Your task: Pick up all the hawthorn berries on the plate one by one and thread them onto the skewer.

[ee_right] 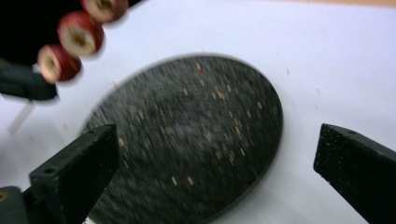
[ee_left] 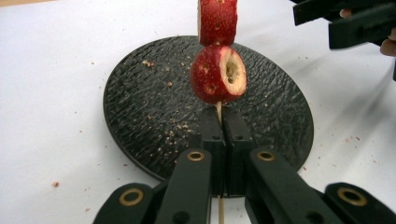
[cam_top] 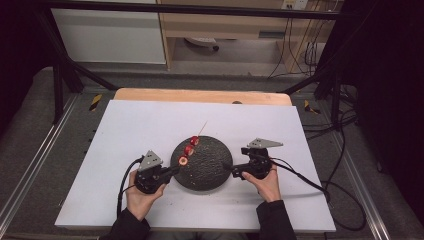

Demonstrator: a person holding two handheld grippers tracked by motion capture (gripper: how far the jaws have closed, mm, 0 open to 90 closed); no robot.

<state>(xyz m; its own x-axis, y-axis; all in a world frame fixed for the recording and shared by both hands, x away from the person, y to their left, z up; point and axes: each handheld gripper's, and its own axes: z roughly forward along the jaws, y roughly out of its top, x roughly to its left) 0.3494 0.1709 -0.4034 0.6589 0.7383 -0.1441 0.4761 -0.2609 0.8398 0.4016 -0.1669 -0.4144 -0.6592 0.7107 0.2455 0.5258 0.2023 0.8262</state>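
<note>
A thin wooden skewer carries three red fruit slices with pale cored centres; it slants over the left rim of a round black textured plate. My left gripper is shut on the skewer's bare stick just below the lowest slice, and another slice sits above it. My right gripper stands open over the plate with nothing between its jaws, at the plate's right rim in the high view. The slices appear blurred at the upper left of the right gripper view.
The plate rests on a white mat covering a wooden table. Small fruit crumbs lie on the plate and mat. Cables trail from the right gripper toward the mat's right edge. Dark frame bars stand beyond the table.
</note>
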